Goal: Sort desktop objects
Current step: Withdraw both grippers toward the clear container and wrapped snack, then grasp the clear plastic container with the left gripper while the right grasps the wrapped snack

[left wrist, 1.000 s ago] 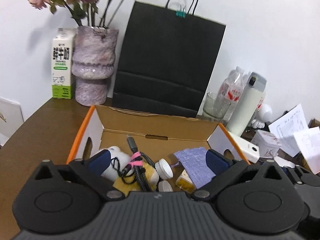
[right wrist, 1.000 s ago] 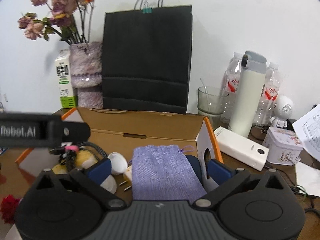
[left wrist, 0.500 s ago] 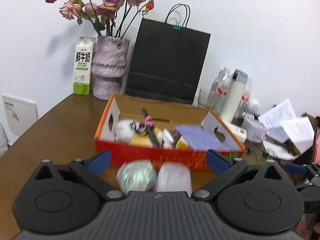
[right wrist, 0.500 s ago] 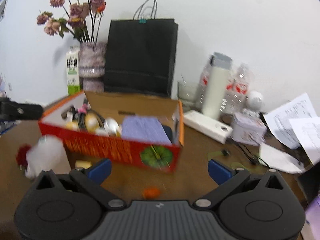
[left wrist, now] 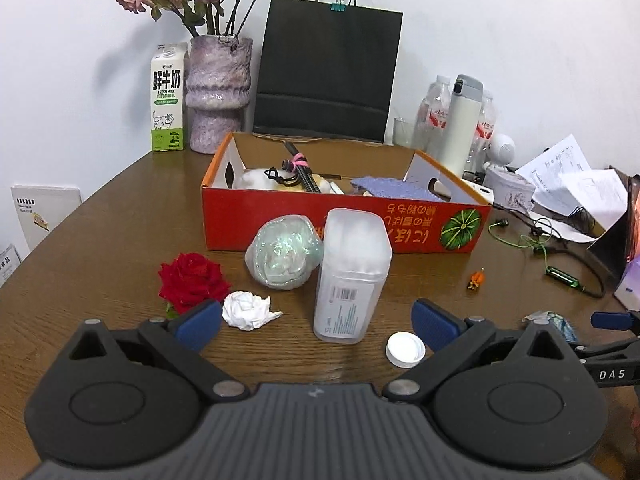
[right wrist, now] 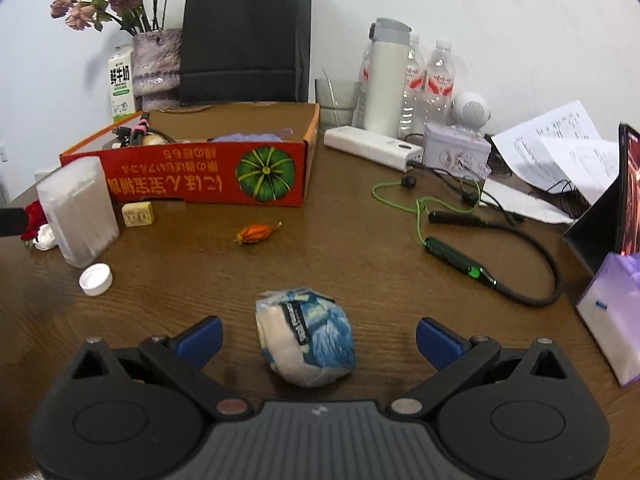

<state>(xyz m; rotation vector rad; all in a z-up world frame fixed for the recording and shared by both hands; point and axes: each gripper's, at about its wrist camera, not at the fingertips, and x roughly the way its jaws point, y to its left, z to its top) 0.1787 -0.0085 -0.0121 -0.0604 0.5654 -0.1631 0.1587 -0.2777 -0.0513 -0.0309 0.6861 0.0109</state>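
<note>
Box: the red cardboard box sits toward the back of the worktop, already holding a cable bundle, a purple cloth and some pale items I cannot make out clearly.
Change: a second ago both grippers were over the box, looking down into it; now both have drawn back toward the front edge and the whole box shows from outside.
Meaning: a drop-off looks finished, and the next pick-up is probably being lined up.
Left gripper: jaws spread wide and holding nothing, facing a clear plastic container that stands upright just in front of the box.
Near it: a white bottle cap close to the right pad, a crumpled tissue and a red rose head toward the left, and a shiny wrapped ball touching the box front.
Right gripper: jaws also wide apart and empty, with a blue-and-white wrapped packet lying on the worktop between them, untouched on either side.
Still loose: a small orange bud mid-worktop and a small pale cube against the box front.
Beyond: green earphones, papers and bottles toward the right and back edges, perhaps not part of the sorting.
</note>
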